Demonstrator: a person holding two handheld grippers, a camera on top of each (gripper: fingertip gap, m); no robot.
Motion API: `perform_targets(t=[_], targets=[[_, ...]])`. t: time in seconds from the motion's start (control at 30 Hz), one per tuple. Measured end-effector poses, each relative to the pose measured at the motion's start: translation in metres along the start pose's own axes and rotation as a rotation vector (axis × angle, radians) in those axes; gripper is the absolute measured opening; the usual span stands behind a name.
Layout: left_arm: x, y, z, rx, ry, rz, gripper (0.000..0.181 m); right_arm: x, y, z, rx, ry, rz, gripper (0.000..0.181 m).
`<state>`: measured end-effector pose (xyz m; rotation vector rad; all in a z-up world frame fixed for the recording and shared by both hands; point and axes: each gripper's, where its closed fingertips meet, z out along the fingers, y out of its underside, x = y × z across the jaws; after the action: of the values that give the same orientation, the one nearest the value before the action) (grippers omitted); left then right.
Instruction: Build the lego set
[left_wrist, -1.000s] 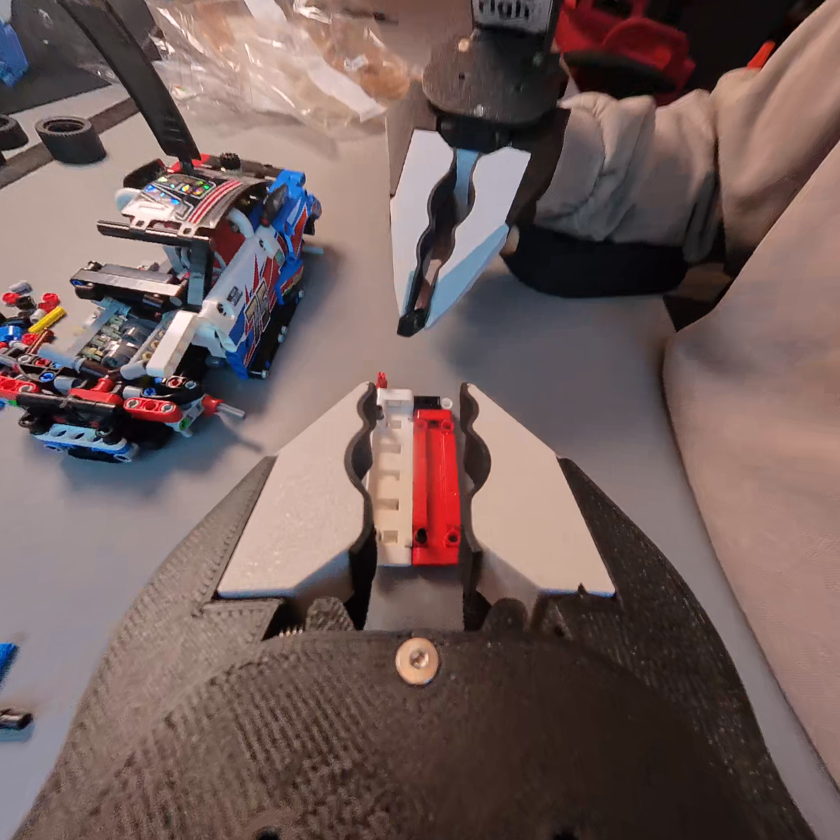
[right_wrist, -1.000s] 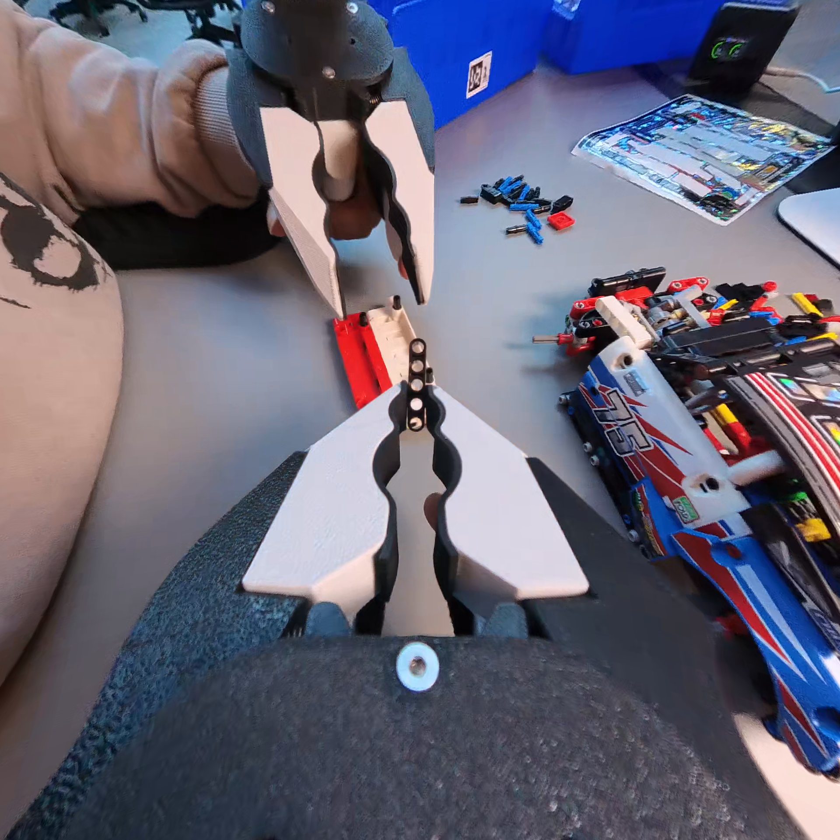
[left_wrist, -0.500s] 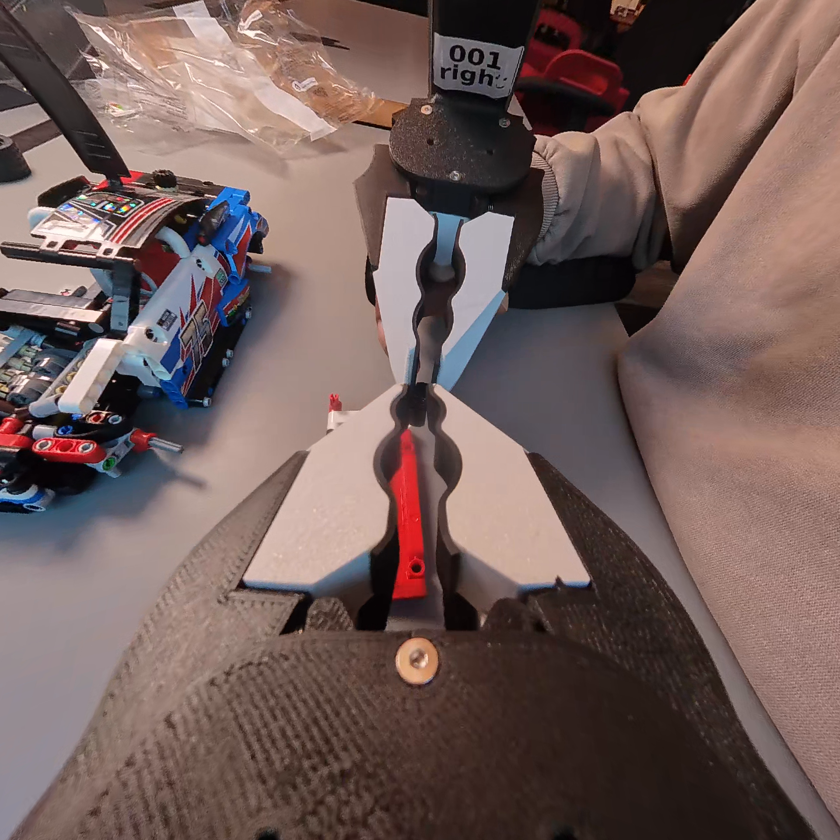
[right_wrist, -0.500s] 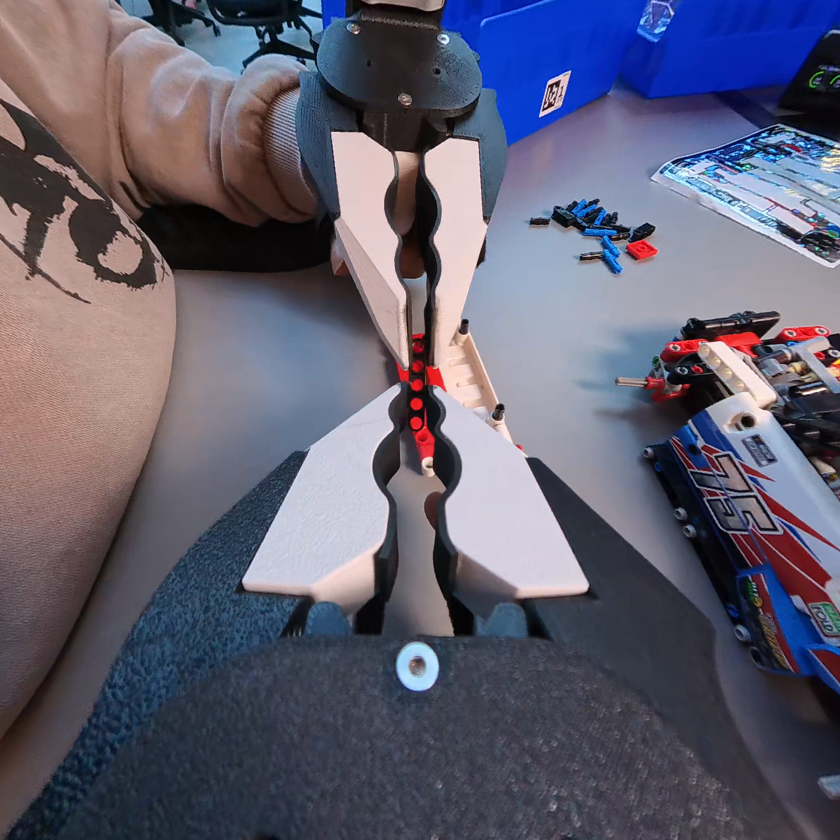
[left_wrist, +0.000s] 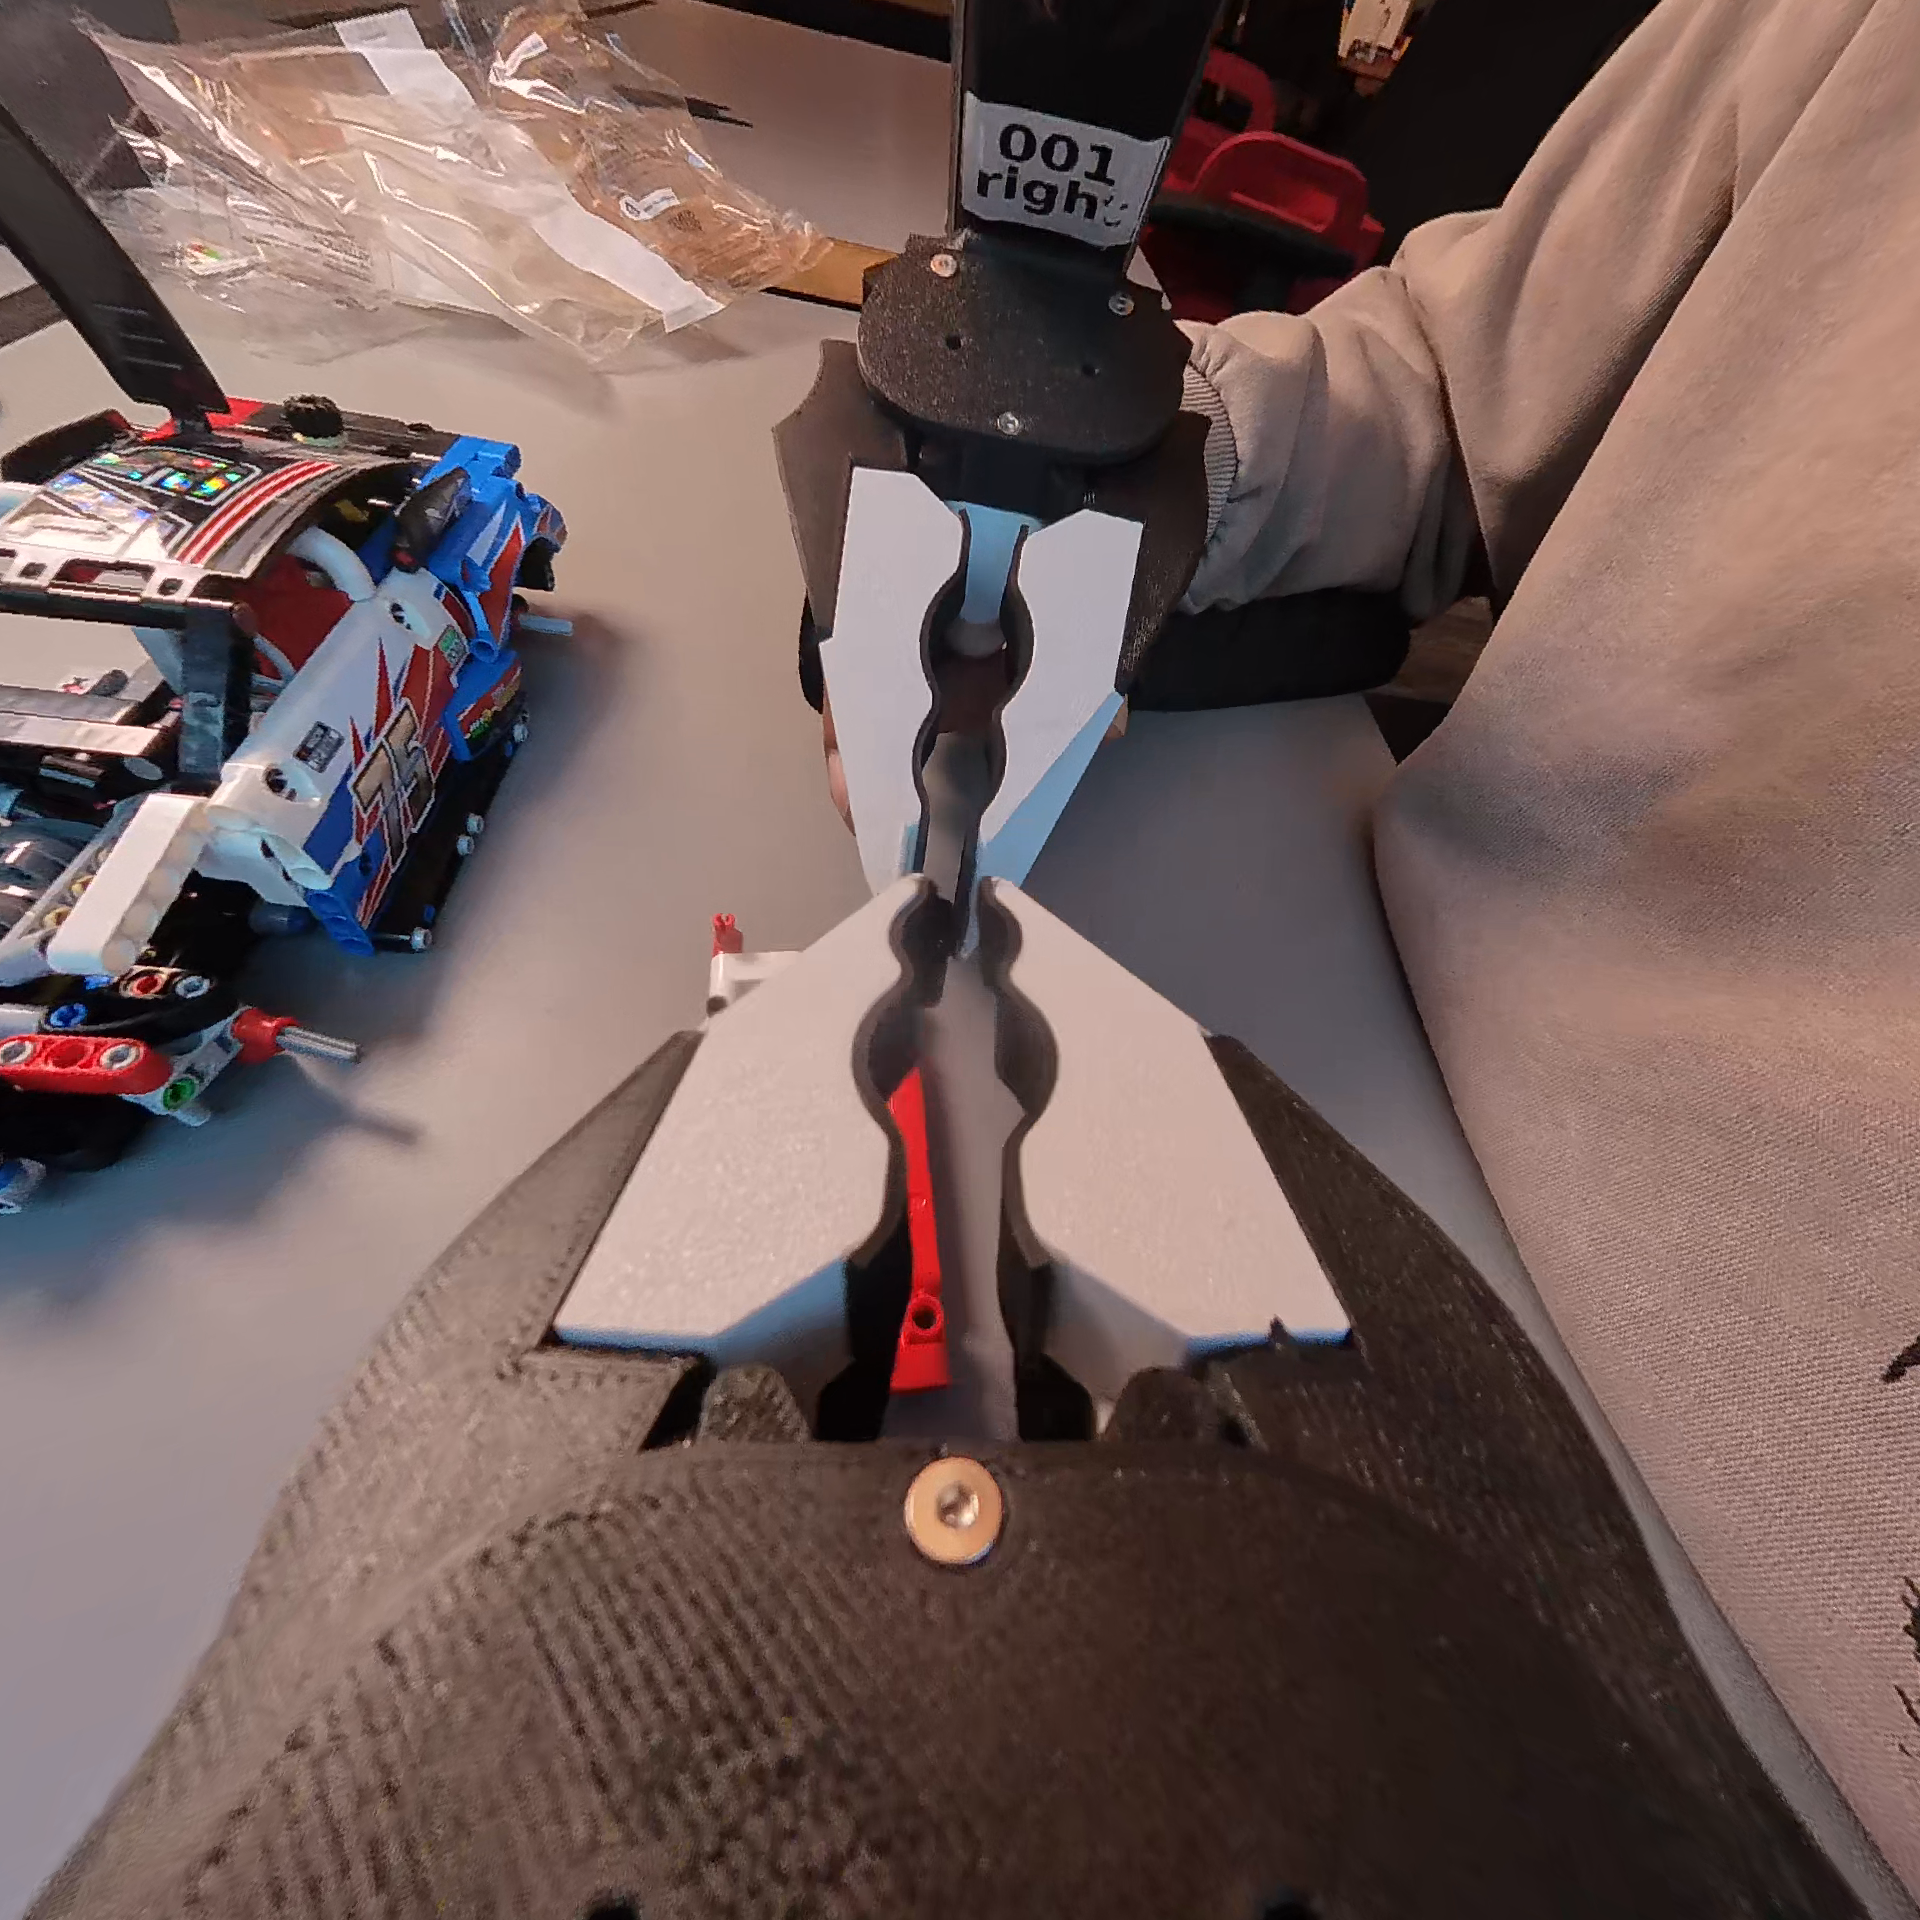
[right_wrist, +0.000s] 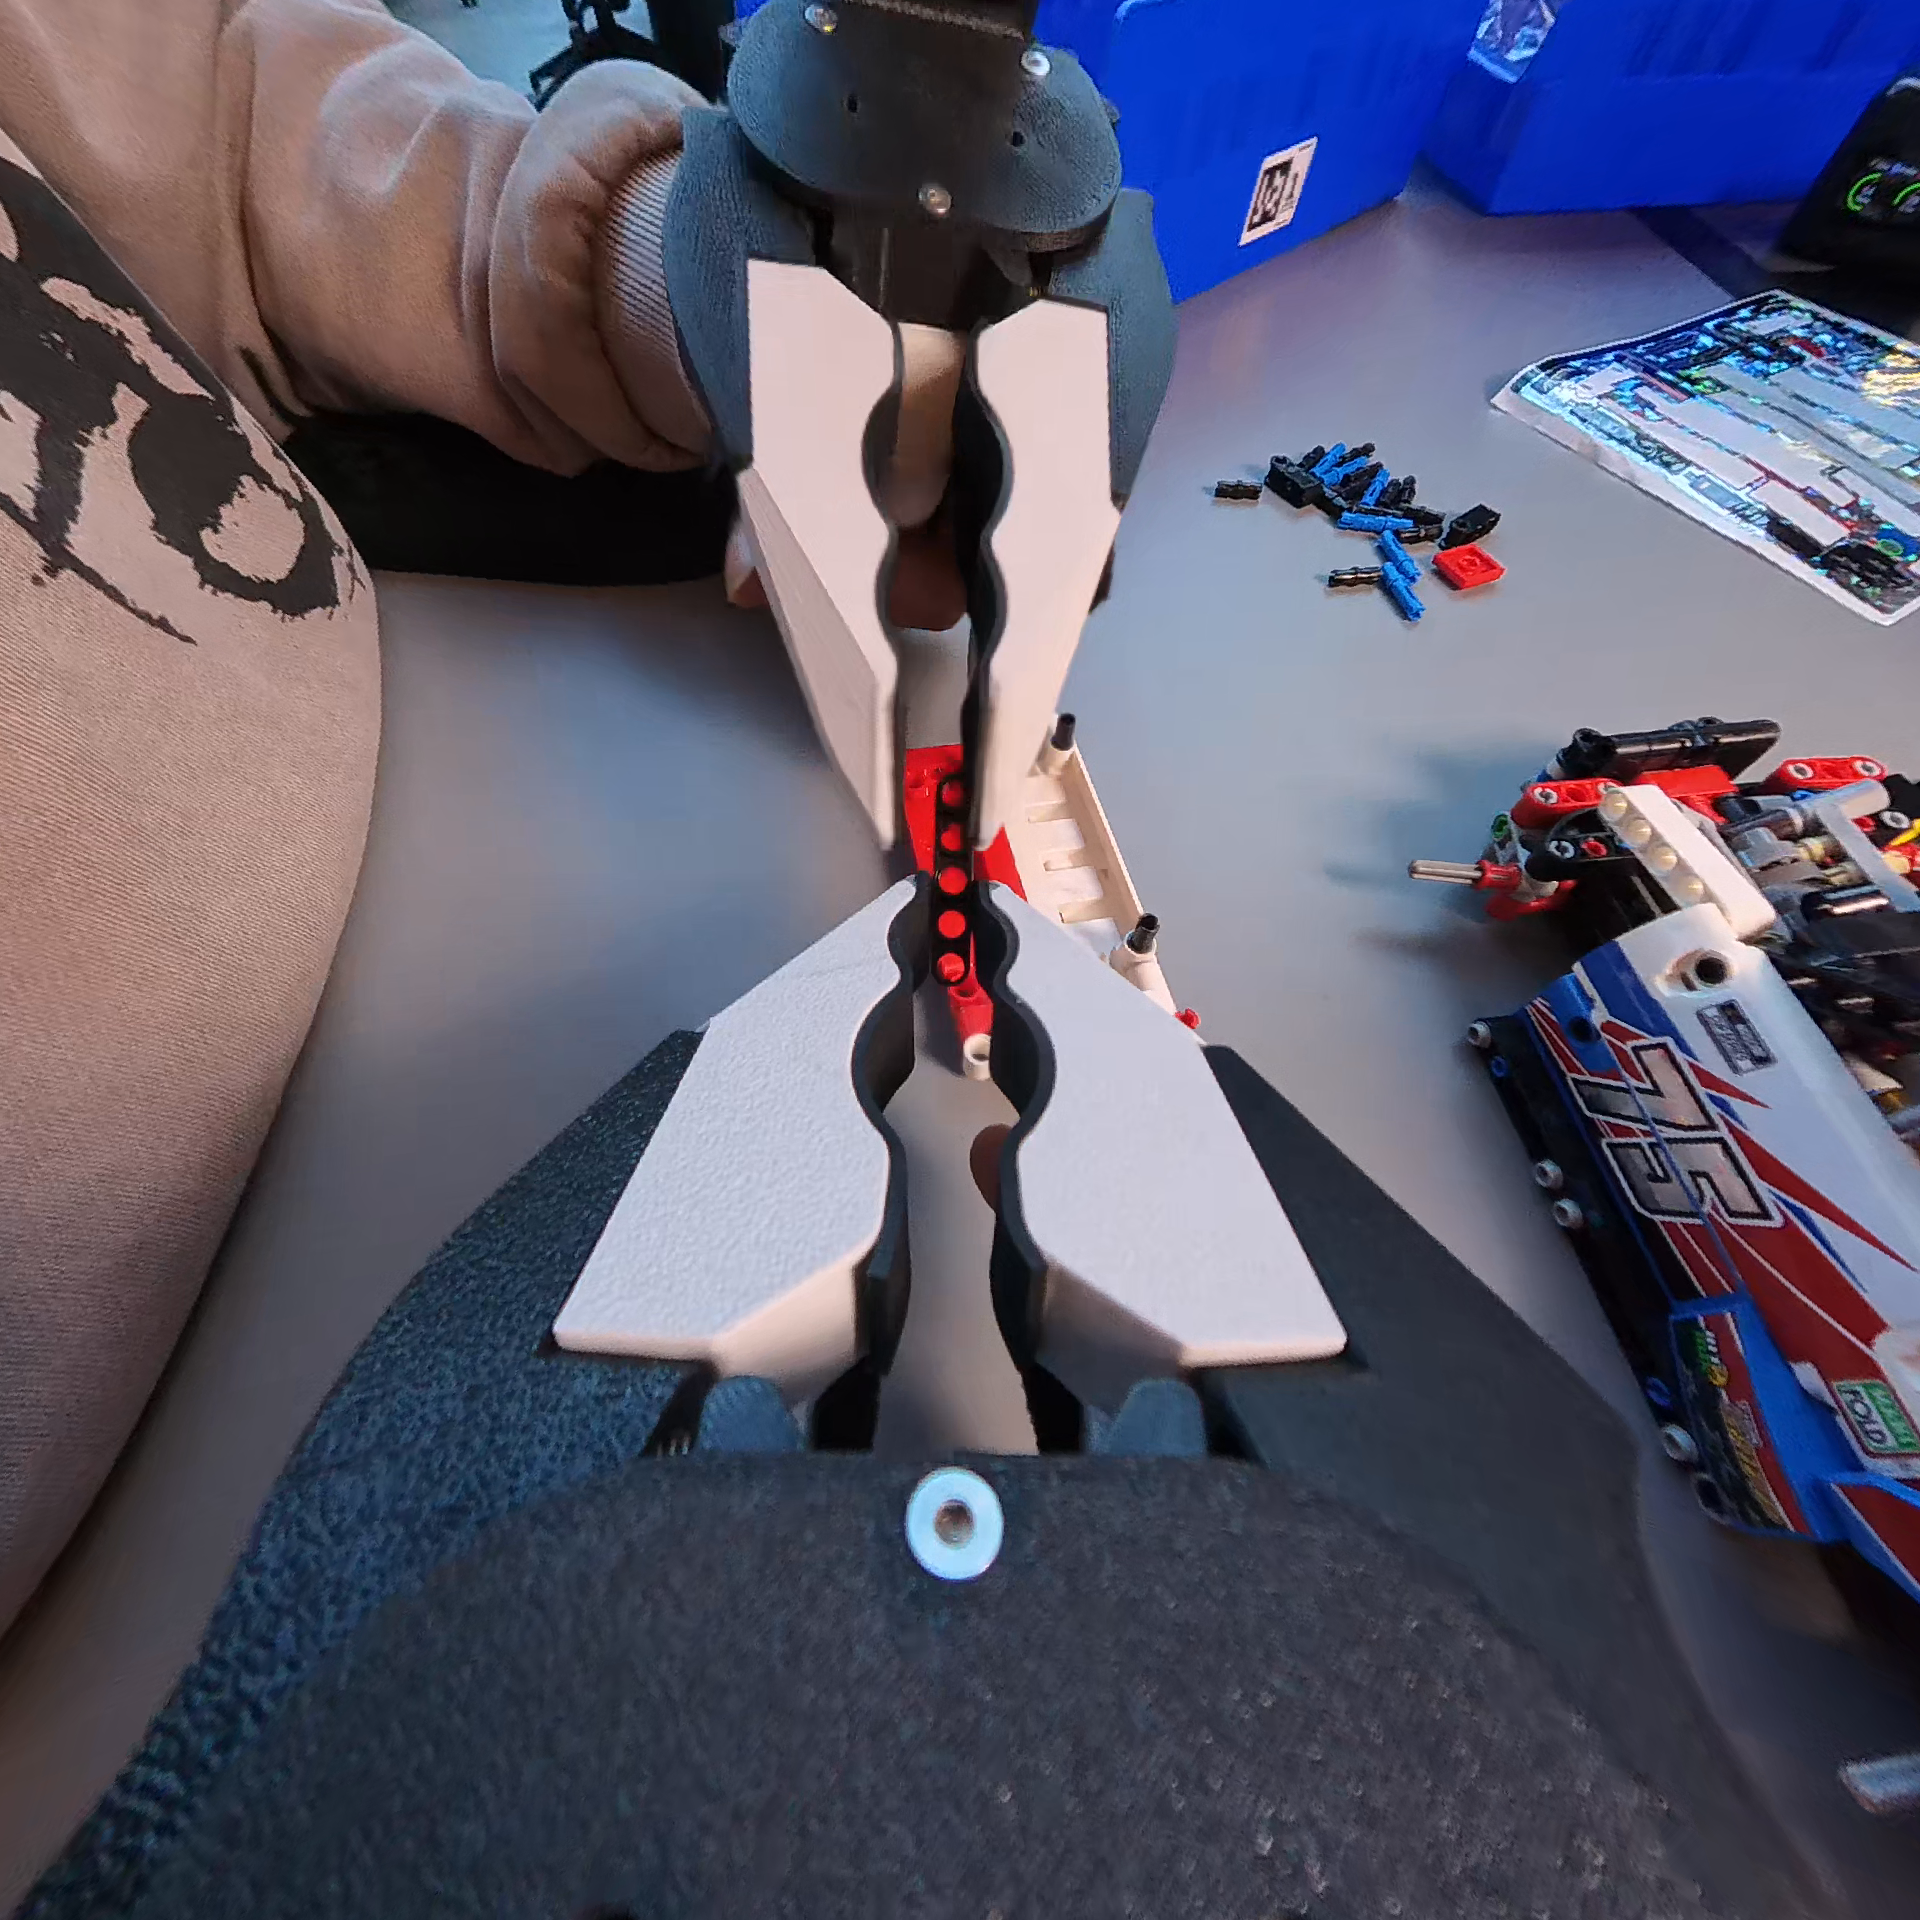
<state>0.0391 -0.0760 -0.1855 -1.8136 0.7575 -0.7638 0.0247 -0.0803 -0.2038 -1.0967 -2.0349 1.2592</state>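
- A black holed beam is pinched in the right hand-held gripper, over the red-and-white panel clamped by the left hand-held gripper on the desk.
- The beam is judged not yet seated.
- Beside the panel, the race car stands largely built; loose pins remain.

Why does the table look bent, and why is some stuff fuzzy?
Both views use wide-angle lenses, so edges curve. Left wrist view: the table bows, the plastic bags catch glare, and the car casts a soft shadow. Right wrist view: the blue bins lean, the car's near end is smeared, and the sticker sheet glints.
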Motion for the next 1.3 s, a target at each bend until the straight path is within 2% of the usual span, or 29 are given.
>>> perform_targets(t=[0.03, 0.3, 0.4, 0.43, 0.57, 0.6, 0.97, 1.1, 1.3], targets=[[0.001, 0.002, 0.002, -0.013, -0.001, 0.009, 0.000, -0.001, 0.000, 0.000, 0.003, -0.002, -0.002, 0.003], [-0.007, 0.002, -0.002, 0.004, -0.019, -0.020, 0.000, 0.005, -0.005, -0.003, 0.033, 0.022, -0.012, 0.003], [-0.008, 0.004, -0.001, -0.005, -0.026, -0.023, 0.021, 0.003, -0.001, -0.001, 0.012, 0.020, -0.032, 0.004], [-0.008, 0.006, 0.000, -0.017, -0.026, -0.021, 0.023, 0.002, 0.000, 0.000, 0.012, 0.015, -0.036, 0.003], [-0.003, 0.010, 0.003, -0.049, -0.010, -0.006, 0.013, -0.001, 0.000, 0.000, 0.008, 0.007, -0.046, 0.003], [-0.004, 0.010, 0.002, -0.053, -0.014, -0.003, 0.005, -0.001, 0.000, 0.000, 0.006, 0.010, -0.051, 0.004], [-0.005, -0.011, -0.009, 0.056, -0.041, 0.044, 0.005, 0.004, -0.022, -0.011, 0.146, 0.015, 0.006, 0.007], [-0.005, -0.017, -0.012, 0.090, -0.038, 0.047, 0.004, 0.004, -0.025, -0.011, 0.168, 0.003, 0.028, 0.011], [-0.004, -0.020, -0.011, 0.108, -0.040, 0.049, 0.005, 0.004, -0.026, -0.012, 0.166, 0.009, 0.024, 0.004]])
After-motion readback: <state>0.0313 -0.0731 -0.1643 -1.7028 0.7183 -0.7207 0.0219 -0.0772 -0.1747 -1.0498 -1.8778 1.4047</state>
